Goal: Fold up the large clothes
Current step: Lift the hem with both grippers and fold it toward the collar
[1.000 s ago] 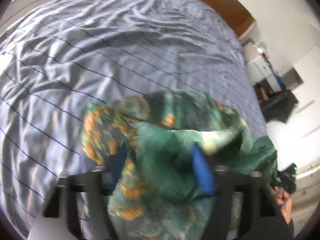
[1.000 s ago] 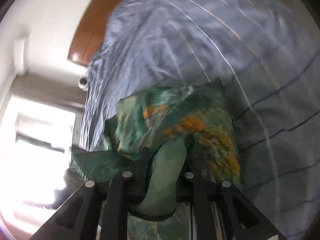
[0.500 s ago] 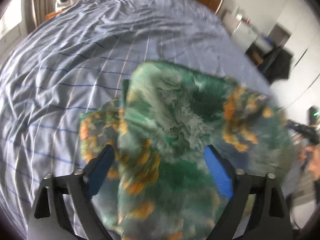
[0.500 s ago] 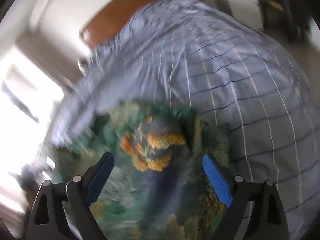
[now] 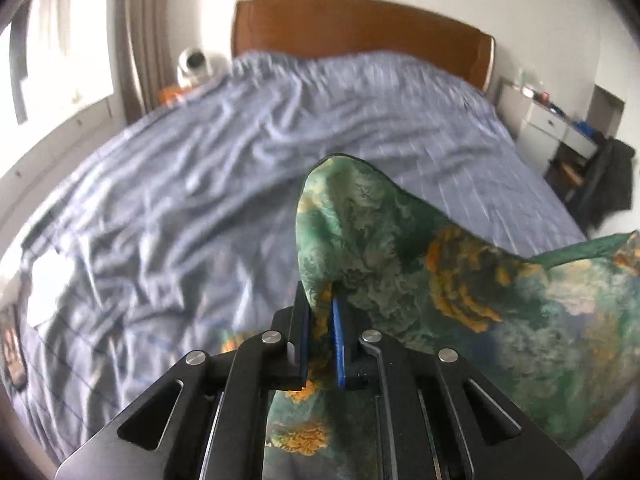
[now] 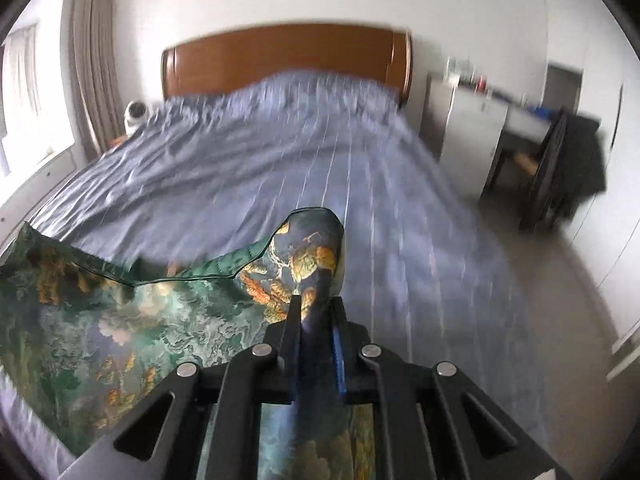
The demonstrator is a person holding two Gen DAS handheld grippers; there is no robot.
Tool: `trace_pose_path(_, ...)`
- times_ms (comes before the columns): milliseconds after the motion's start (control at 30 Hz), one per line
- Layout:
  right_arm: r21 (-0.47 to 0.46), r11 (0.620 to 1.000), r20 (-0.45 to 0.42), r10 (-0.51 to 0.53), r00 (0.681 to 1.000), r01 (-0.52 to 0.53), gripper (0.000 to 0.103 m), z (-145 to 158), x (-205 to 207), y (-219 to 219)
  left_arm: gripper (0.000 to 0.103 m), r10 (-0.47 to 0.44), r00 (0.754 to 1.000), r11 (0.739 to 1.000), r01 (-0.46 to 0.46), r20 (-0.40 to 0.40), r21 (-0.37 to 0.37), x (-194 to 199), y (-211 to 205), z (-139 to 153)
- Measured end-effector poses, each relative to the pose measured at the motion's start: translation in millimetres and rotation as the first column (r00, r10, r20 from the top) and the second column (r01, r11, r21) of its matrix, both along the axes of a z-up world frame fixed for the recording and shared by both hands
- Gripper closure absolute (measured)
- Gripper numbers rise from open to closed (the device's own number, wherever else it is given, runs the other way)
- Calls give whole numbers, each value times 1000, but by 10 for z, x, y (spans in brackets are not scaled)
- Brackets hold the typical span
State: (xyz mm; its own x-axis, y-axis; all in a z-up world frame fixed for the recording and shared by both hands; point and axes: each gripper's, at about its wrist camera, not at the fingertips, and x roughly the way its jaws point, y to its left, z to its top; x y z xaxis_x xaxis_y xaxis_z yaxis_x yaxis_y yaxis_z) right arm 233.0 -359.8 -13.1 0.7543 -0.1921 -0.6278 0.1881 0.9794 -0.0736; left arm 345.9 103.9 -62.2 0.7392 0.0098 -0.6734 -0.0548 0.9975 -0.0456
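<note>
A large green garment (image 5: 460, 280) with orange and pale printed patches hangs stretched between my two grippers, lifted above the bed. My left gripper (image 5: 320, 304) is shut on one edge of it, and the cloth spreads away to the right. In the right wrist view the same garment (image 6: 120, 320) spreads to the left. My right gripper (image 6: 316, 308) is shut on its other edge, with a fold of cloth standing up between the fingers.
A bed with a wrinkled blue striped sheet (image 5: 200, 184) fills the space ahead, with a brown wooden headboard (image 6: 280, 60) at the far end. A white bedside cabinet (image 6: 468, 132) and a dark chair draped with black clothing (image 6: 568, 160) stand to the right. A curtained window (image 6: 24, 92) is on the left.
Both grippers were open over the bunched garment half a second ago. Now both are shut on its edges and have lifted it, spreading it between them.
</note>
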Motion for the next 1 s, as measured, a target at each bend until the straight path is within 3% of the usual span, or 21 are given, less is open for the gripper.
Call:
trace_pose_path(67, -59, 998, 29, -14, 999, 16, 91, 12, 133, 57, 95, 26, 1000, 993, -27, 11, 113, 178, -127, -227)
trace_pose_path(133, -143, 989, 3, -33, 999, 33, 91, -178, 318, 123, 95, 46, 998, 988, -40, -40, 152, 375, -146, -559)
trace_pose_path(200, -163, 985, -88, -65, 994, 50, 91, -591, 512, 91, 94, 60, 993, 986, -42, -103, 164, 460, -119, -978)
trace_pose_path(300, -118, 991, -212, -84, 974, 60, 91, -1218, 618, 3, 92, 55, 994, 984, -38, -95, 174, 408, -114, -1271)
trace_pose_path(400, -84, 995, -218, -77, 973, 60, 90, -1516, 615, -11, 91, 47, 996, 989, -35, -80, 140, 412, -72, -1332)
trace_pose_path(567, 44, 996, -196, -64, 979, 74, 87, -1663, 641, -176, 88, 41, 997, 999, -39, -61, 27, 399, 62, -1403)
trace_pose_path(667, 111, 991, -184, -55, 981, 76, 86, -1685, 626, -257, 88, 45, 998, 998, -43, -43, 37, 370, -6, -1410)
trace_pose_path(1000, 68, 994, -177, -71, 982, 84, 86, -1777, 708, -165, 88, 39, 999, 999, -39, -35, 17, 361, 6, -1429)
